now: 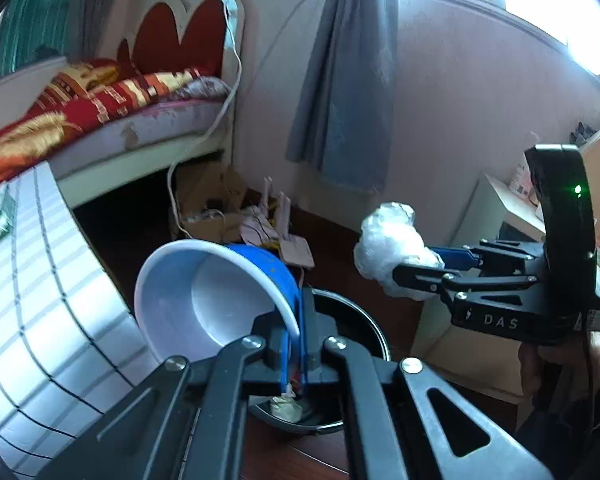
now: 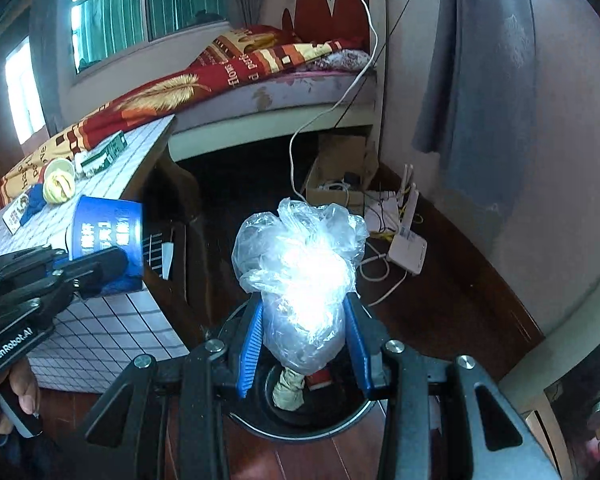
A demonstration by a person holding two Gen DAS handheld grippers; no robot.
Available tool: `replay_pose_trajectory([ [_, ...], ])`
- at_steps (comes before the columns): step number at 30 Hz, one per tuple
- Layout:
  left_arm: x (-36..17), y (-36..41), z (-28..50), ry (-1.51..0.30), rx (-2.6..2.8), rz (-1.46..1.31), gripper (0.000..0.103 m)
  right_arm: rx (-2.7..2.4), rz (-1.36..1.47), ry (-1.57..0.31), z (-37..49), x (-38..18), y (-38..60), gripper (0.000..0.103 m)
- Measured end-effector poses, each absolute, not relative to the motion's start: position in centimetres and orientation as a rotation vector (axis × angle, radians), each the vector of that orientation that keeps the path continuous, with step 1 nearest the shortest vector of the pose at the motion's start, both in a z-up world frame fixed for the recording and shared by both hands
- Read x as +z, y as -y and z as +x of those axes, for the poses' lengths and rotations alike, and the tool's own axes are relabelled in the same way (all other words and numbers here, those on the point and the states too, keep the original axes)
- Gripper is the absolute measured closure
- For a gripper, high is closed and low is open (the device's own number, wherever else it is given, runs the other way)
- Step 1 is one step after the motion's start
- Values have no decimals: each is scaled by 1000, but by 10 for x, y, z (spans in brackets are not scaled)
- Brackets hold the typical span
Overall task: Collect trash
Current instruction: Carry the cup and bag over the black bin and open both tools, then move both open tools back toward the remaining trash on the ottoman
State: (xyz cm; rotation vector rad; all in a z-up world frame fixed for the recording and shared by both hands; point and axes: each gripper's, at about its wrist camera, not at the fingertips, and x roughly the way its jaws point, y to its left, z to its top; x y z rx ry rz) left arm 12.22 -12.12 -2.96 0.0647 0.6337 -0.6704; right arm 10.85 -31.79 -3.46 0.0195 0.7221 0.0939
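My left gripper (image 1: 294,344) is shut on the rim of a blue paper cup (image 1: 220,292), white inside, tipped on its side above a black trash bin (image 1: 360,320). The cup also shows in the right wrist view (image 2: 108,240), with the left gripper (image 2: 96,268) on it. My right gripper (image 2: 304,344) is shut on a crumpled clear plastic bag (image 2: 300,276) right above the bin (image 2: 300,428). The bag shows in the left wrist view (image 1: 392,244) too, in the right gripper (image 1: 416,264). Crumpled paper (image 2: 288,390) lies in the bin.
A white tiled table (image 2: 112,320) stands at the left with a paper cup (image 2: 60,180), a green box (image 2: 104,156) and small items. Behind is a bed (image 2: 220,80). A cardboard box (image 2: 340,176), routers (image 2: 408,240) and cables lie on the wooden floor by the wall.
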Motion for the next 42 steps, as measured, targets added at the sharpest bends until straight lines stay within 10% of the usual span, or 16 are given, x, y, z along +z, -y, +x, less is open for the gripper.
replay_pose_trajectory([
  [17,-97,159,153,-853,-775,23,98,174,37,-886,130,-126,335,61],
  [18,-105,162,157,-878,-775,-2,87,175,20,-893,133,-133,333,60],
  [21,-120,164,166,-941,-721,-9,30,109,-23,-949,142,-163,336,15],
  [25,-121,160,157,-914,-628,55,12,44,1,-1011,143,-179,350,13],
  [28,-119,152,153,-885,-575,60,7,14,-14,-985,142,-171,351,0],
  [42,-98,123,145,-810,-449,51,3,8,-12,-894,139,-123,332,0],
])
